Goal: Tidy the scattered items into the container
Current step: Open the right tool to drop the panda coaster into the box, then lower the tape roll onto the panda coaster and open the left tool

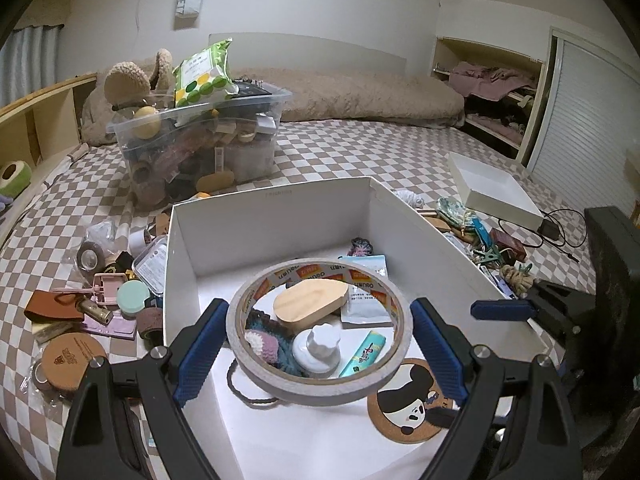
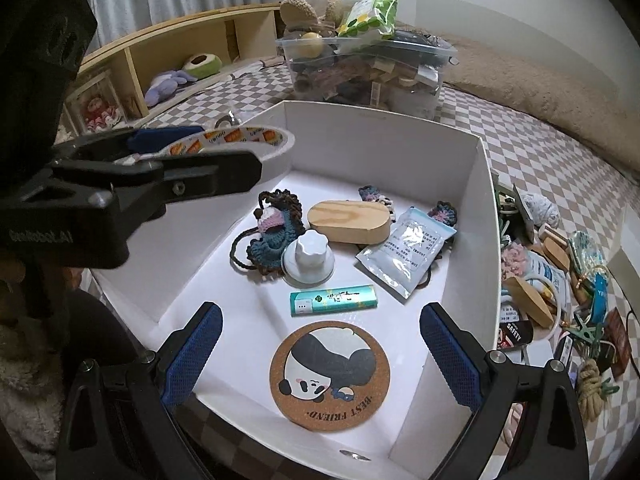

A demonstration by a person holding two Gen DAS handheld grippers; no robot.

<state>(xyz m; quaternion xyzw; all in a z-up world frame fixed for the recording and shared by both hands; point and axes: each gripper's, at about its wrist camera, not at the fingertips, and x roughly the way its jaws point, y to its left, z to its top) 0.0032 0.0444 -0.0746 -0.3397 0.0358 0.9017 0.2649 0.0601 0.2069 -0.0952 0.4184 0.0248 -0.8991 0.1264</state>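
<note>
Checkered bedspread (image 1: 340, 148) under white box (image 1: 280, 216) (clutter either side); bedroom.

the left gripper (image 1: 318, 344) points down and its two blue pads squeeze a tape roll (image 1: 280, 380) held wide. the right gripper (image 2: 320, 356) points down too, jaws wide apart, holding nothing.

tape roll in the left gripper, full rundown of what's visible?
The tape roll is a wide, thin ring: off-white outside, its inner core printed with red and orange brand labels. It hangs roughly level above the white box, held across its width between the blue pads of the left gripper. Box contents show through its hole. It touches nothing else.
</note>
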